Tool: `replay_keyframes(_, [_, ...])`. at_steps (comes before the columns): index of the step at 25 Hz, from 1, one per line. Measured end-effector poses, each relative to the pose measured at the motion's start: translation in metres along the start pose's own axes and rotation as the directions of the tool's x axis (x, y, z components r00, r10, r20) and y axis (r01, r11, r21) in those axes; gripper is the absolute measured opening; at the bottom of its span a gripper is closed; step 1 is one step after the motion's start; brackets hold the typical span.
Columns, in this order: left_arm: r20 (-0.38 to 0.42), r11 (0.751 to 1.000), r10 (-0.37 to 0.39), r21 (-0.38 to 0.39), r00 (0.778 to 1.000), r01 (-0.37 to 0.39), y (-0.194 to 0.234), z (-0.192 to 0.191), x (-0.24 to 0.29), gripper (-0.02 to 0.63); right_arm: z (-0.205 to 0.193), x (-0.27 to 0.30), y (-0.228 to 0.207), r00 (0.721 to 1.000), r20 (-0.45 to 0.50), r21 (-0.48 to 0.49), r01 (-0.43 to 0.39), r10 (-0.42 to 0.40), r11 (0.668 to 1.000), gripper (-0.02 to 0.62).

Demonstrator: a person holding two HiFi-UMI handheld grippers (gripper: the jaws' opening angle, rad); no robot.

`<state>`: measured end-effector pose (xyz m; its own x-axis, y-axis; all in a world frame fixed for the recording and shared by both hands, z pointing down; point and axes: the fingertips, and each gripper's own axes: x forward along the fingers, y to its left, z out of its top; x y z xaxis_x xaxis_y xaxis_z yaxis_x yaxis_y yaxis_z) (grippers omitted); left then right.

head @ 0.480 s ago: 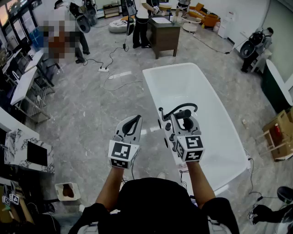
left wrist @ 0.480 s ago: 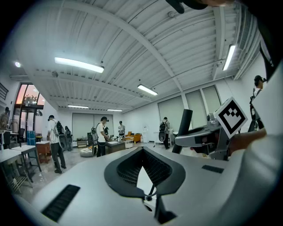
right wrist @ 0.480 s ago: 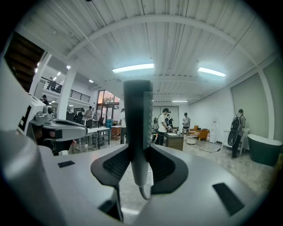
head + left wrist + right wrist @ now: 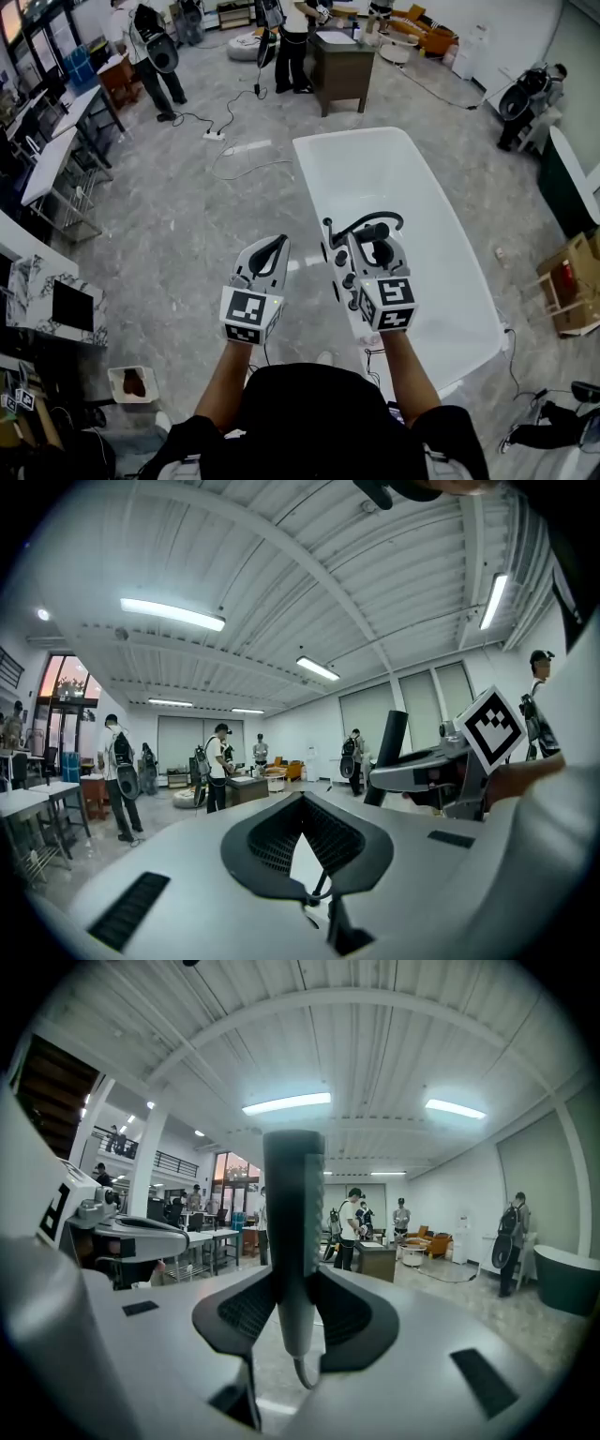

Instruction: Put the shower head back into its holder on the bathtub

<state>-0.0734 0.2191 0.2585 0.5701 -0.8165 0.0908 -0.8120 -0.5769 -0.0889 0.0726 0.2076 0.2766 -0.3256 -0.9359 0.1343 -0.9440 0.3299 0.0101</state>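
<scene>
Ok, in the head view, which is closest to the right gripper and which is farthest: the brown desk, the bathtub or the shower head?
1. The shower head: clamped between the jaws of the right gripper.
2. The bathtub: just below and ahead of it.
3. The brown desk: far across the room, past the tub's far end.

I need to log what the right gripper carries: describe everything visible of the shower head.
The shower head is a slim, dark grey wand, matte and plastic-looking. It stands upright between the jaws of the right gripper, which are closed on its lower part. Its bottom end tapers to a paler tip, and a thin hose curls from there. In the head view it is held over the near left edge of the white bathtub.
</scene>
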Motion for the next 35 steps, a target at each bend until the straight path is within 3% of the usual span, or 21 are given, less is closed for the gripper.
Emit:
replay_keyframes(18, [-0.022, 0.999, 0.047, 0.012, 0.999, -0.047, -0.049, -0.016, 0.026, 0.014, -0.022, -0.002, -0.040, 0.996, -0.001, 0.004, -0.094, 0.094, 0.996, 0.137])
replay_keyframes(27, [-0.022, 0.998, 0.056, 0.006, 0.998, -0.056, -0.030, -0.017, 0.048, 0.014, -0.017, 0.029, -0.042, 0.994, 0.003, -0.002, -0.110, 0.110, 0.994, 0.137])
replay_keyframes(35, [-0.019, 0.999, 0.039, 0.003, 0.999, -0.039, 0.011, -0.017, 0.082, 0.014, -0.012, 0.079, -0.046, 0.996, 0.012, 0.003, -0.091, 0.091, 0.996, 0.137])
